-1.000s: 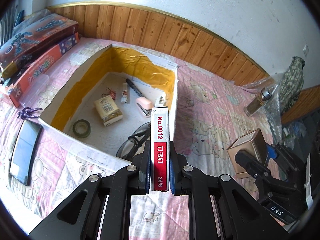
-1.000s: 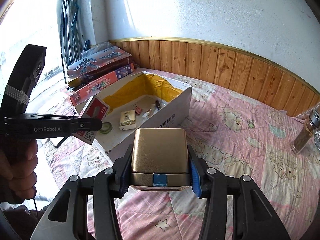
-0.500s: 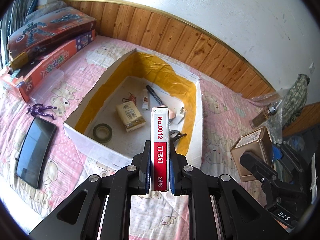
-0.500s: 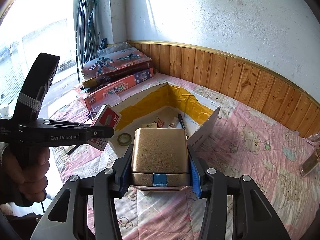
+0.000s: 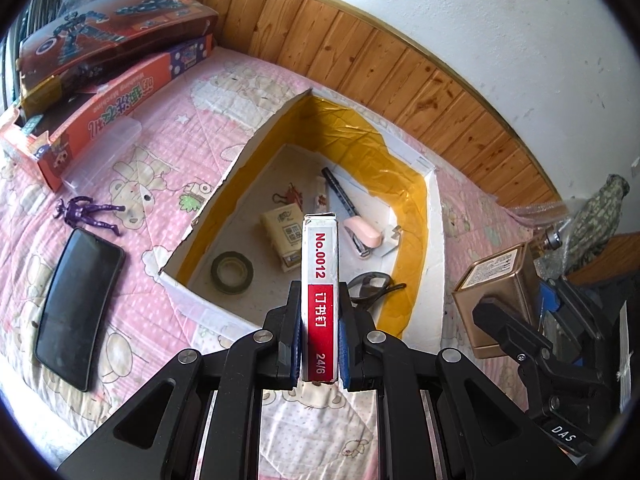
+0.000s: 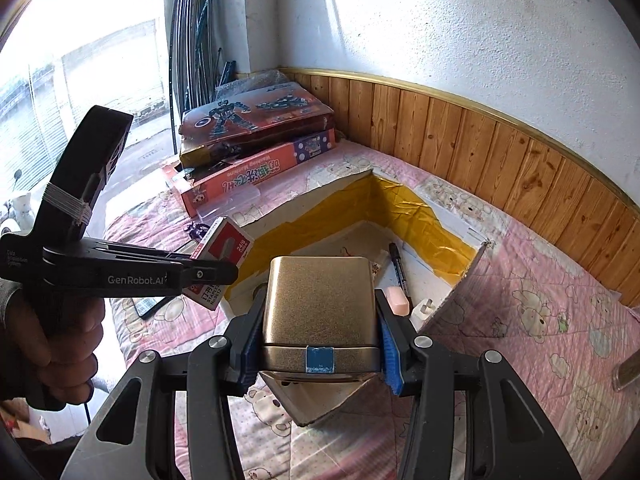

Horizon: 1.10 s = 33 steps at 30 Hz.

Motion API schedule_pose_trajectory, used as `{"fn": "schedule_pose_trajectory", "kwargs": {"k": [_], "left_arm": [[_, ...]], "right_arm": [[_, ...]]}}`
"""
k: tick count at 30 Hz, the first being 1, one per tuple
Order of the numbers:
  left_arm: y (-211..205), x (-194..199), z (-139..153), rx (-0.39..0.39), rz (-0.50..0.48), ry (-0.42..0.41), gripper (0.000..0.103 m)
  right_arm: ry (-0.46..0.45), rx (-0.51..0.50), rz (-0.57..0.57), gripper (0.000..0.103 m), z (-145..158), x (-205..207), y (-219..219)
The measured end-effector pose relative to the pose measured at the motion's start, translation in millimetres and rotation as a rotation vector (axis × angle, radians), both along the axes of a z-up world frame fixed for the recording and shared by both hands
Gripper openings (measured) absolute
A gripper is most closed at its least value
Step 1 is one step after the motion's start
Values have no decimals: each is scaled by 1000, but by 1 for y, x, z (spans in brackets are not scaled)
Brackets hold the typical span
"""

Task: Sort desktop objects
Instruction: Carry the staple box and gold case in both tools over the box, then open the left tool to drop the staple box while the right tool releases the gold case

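Note:
My left gripper is shut on a red and white staple box, held above the near edge of the open cardboard box. It also shows in the right wrist view. My right gripper is shut on a gold tin, held over the box's near corner. The tin also shows at the right of the left wrist view. Inside the cardboard box lie a tape roll, a tissue pack, a pink stapler, a pen and glasses.
A black phone and a purple figurine lie on the pink quilt left of the box. Toy boxes are stacked at the far left. A glass bottle stands at the right. A wood-panelled wall runs behind.
Both grippers have risen and pulled back, so the cardboard box looks farther and more to the right. The staple box and the gold tin stay held.

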<state>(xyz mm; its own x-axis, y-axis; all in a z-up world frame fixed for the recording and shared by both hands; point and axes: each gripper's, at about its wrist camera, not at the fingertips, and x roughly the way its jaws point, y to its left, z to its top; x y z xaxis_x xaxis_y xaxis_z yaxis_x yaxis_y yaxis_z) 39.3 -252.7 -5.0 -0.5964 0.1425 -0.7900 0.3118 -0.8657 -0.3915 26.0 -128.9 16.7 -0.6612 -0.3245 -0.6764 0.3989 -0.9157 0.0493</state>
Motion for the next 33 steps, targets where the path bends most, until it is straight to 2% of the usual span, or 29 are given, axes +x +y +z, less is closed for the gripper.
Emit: {"fn": "schedule_pose_trajectory", "kwargs": {"k": [3, 10, 14, 23, 33], "left_arm": [[-3, -12, -2, -2, -7, -26, 14], [1, -44, -19, 56, -55, -120, 14], [7, -58, -32, 51, -98, -174, 14], [3, -83, -65, 76, -157, -310, 14], [-1, -94, -82, 77, -176, -374, 14]], "right_arm": [[-28, -2, 7, 50, -3, -16, -3], [-140, -8, 15, 50, -19, -60, -5], [-218, -3, 18, 50, -35, -86, -4], [-342, 76, 68, 50, -65, -132, -10], [-486, 151, 87, 50, -100, -174, -13]]}}
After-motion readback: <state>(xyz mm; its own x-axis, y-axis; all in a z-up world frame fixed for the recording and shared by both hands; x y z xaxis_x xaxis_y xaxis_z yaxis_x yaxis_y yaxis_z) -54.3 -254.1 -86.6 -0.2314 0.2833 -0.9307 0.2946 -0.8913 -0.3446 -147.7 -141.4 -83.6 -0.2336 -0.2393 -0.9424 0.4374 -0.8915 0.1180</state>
